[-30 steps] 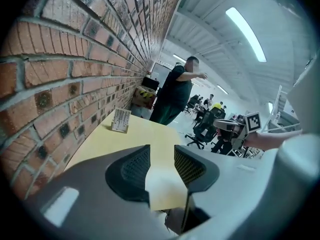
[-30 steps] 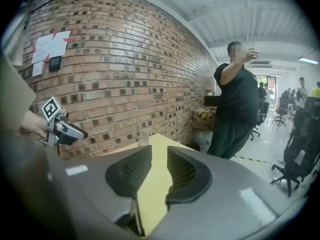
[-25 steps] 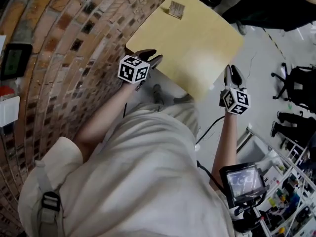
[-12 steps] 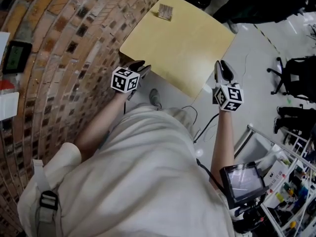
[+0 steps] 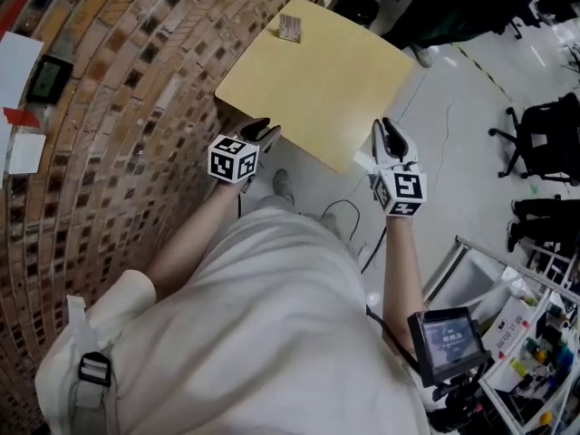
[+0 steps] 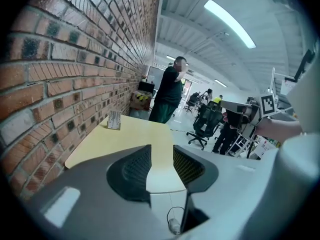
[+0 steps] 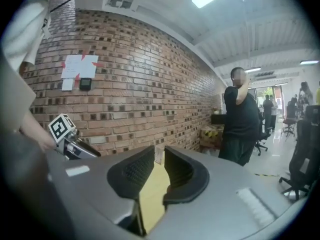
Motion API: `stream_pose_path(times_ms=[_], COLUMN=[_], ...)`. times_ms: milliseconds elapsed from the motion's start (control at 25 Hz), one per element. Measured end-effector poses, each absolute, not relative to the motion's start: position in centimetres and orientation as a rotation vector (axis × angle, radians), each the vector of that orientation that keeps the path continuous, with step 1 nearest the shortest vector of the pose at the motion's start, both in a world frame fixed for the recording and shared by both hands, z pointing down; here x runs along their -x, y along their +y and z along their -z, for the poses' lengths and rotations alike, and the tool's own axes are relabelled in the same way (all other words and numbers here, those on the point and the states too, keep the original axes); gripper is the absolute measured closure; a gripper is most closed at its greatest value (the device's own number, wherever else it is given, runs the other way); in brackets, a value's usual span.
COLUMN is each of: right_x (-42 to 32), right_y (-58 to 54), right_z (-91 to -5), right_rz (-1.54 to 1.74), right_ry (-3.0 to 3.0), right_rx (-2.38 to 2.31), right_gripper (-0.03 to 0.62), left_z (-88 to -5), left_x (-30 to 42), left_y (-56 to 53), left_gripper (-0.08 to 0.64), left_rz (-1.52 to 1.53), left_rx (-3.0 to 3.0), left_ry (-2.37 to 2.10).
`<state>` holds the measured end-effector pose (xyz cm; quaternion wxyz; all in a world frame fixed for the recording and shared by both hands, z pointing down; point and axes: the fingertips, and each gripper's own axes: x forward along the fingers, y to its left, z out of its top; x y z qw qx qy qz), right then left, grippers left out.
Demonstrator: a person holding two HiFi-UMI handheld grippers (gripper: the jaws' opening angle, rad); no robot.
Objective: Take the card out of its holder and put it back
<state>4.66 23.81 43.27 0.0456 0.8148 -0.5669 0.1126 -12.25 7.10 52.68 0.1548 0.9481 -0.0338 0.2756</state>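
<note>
At the far corner of the yellow table (image 5: 317,80), just beside the brick wall (image 5: 136,107), stood the card holder (image 5: 290,27) with its card upright in it. It was small and pale, and from my cameras I could not tell where the card ended and the holder began.

Both grippers hung at the table's near edge, well apart from the holder. The left gripper (image 5: 263,134) was at the near left, by the wall. Its ribbed pads stood a moderate gap apart, with only bare tabletop showing between them. The right gripper (image 5: 390,134) was at the near right corner. Its jaws had just been closing to a narrow slot and gripped nothing.

A person in dark clothes (image 6: 170,94) stood beyond the table's far side.

I judged the card to be thin and very light, stiff enough to stand but easy to bend or crease if pinched hard. The holder looked light too, so it would likely slide or tip on the smooth top once pulled. I would steady the holder low at its base with one gripper. With the other I would take the card by its exposed top edge, pads flat on both faces, and draw it straight up.
</note>
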Motion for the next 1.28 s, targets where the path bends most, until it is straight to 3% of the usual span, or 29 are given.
stream_pose_path(times_ms=[560,1280], right_x=[0.2,3.5], right_y=[34.2,40.4], right_z=[-41.7,-48.8], right_rz=[-0.176,-0.377], right_ry=[-1.780,-1.772], right_rx=[-2.489,-2.436], right_gripper=[0.531,0.540], left_z=[-51.3,-54.3], left_x=[14.2,19.5], left_y=[19.3,24.5], left_gripper=[0.419,0.431], left_rz=[-0.725,-0.762], left_rx=[-2.772,-2.708], left_ry=[-0.083,-0.182])
